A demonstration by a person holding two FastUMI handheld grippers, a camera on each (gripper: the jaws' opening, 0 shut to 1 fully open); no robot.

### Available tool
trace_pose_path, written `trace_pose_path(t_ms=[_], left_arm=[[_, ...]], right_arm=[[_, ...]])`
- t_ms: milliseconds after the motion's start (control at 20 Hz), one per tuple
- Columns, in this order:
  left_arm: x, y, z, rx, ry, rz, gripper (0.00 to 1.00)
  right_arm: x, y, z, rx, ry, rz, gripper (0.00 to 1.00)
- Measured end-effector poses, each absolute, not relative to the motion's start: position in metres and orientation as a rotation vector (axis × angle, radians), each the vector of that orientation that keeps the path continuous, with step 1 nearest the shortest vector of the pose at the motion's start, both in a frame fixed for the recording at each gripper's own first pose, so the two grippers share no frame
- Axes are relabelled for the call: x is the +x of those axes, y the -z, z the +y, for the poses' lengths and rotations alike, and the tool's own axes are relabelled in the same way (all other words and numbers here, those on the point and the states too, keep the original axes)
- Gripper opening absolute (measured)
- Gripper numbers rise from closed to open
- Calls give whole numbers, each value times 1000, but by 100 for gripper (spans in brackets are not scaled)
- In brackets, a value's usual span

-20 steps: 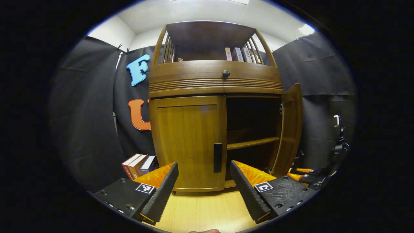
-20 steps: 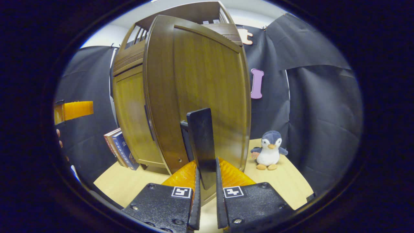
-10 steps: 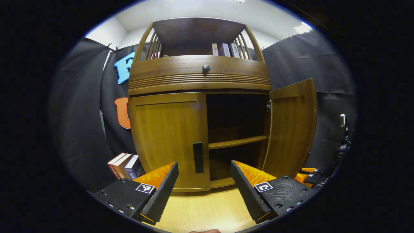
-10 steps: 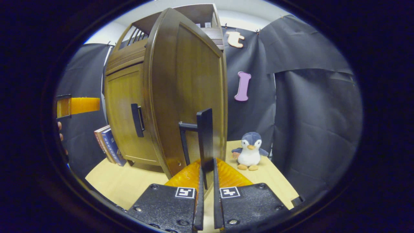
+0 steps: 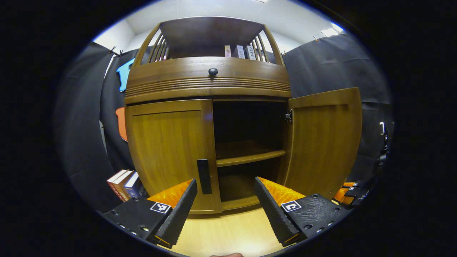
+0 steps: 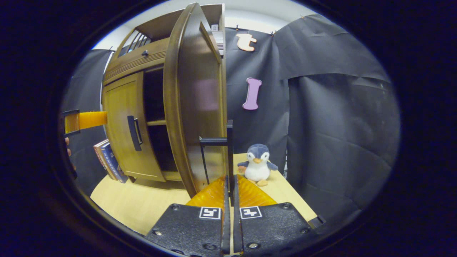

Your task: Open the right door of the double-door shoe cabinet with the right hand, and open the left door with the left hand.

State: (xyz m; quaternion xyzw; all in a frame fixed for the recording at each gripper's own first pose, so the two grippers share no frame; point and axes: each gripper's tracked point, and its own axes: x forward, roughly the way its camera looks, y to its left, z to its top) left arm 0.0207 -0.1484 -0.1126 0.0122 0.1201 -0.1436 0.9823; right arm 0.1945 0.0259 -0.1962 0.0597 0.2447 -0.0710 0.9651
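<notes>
right door (image 5: 323, 141) swung outward | right gripper (image 6: 229, 191) clenched on its upright handle (image 6: 230, 150) | left gripper (image 5: 225, 200) released

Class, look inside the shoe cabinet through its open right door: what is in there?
Inside the shoe cabinet, one wooden shelf shows, bare where visible. The closed left door covers the other half, and the back is too dark to tell.

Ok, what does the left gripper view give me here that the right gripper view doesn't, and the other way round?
Left gripper view: upright books on the cabinet's top shelf, the brown wooden right door's inner face, and the open left gripper short of the left door's black handle. Right gripper view: a blue and white plush penguin on the light wooden table, and the right gripper shut on the right door's black bar handle. Both: the closed brown left door and books leaning beside the cabinet.
</notes>
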Motion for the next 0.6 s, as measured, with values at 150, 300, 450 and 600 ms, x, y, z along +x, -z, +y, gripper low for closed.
trace_pose_path(t_ms=[150, 300, 450, 600], left_arm=[[41, 120, -141, 26, 258, 231, 94], [64, 139, -132, 12, 221, 262, 99], [88, 159, -125, -27, 201, 305, 94], [113, 169, -120, -40, 190, 300, 91]], right_arm=[[191, 197, 13, 145, 149, 499, 0], [186, 192, 6, 127, 156, 500, 4], [180, 187, -11, 85, 207, 491, 4], [177, 176, -35, 92, 281, 461, 4]])
